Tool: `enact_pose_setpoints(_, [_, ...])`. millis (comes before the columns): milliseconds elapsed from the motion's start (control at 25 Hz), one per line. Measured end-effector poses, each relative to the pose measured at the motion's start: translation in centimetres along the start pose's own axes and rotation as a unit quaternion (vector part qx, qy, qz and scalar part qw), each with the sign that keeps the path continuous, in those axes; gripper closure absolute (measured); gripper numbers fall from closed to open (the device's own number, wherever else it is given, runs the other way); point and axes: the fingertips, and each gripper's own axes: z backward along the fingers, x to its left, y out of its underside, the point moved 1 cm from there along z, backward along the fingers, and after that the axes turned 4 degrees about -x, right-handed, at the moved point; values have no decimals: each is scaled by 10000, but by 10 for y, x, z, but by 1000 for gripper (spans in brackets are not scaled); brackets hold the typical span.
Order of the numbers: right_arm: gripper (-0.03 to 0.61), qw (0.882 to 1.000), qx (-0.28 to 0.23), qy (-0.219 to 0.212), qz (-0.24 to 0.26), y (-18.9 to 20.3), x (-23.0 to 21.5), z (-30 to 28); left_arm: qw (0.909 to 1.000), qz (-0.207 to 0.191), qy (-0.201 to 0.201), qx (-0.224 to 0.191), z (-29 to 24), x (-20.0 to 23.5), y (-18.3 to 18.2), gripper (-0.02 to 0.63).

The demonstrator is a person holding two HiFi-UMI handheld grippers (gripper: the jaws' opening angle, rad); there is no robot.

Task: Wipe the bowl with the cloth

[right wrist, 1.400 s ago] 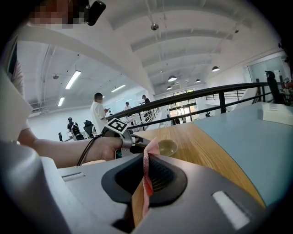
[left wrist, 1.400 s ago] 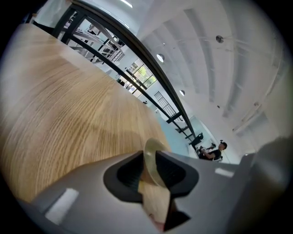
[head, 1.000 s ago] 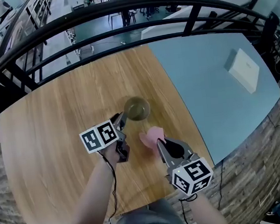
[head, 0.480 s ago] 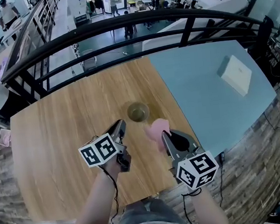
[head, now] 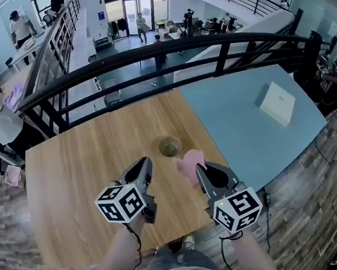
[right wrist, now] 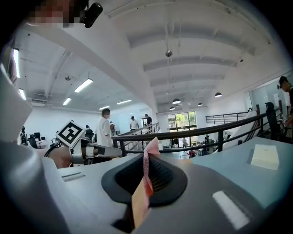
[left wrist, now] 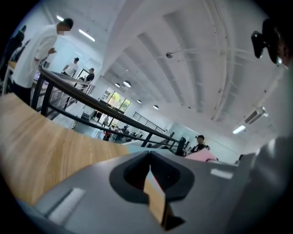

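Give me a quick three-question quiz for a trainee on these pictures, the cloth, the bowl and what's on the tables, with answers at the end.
1. Multiple choice: what is the right gripper shut on?
A) the bowl
B) the pink cloth
C) nothing
2. True or false: the bowl is lifted off the wooden table.
3. Fill in: the white box lies on the ____.

Key
1. B
2. False: it stands on the wood, clear of the cloth.
3. blue table
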Motion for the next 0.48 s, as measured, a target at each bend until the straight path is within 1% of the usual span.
enact_pose_setpoints(80, [565, 10000, -67, -5, 5, -11, 7, 9, 9993, -349, -73, -129, 15, -9, -12, 611])
enact_pose_setpoints(200, [565, 9997, -222, -33, 73, -27, 16, 22, 9967, -739, -122, -310, 34, -21, -25, 611])
enact_pose_setpoints(400, [565, 9986, -463, -127, 239, -57, 32, 37, 9929, -1110, 90, -428, 56, -46, -44, 611])
enact_pose_setpoints(480, [565, 9981, -505, -202, 300, -64, 41, 42, 9884, -1436, 133, -478, 64, -58, -49, 611])
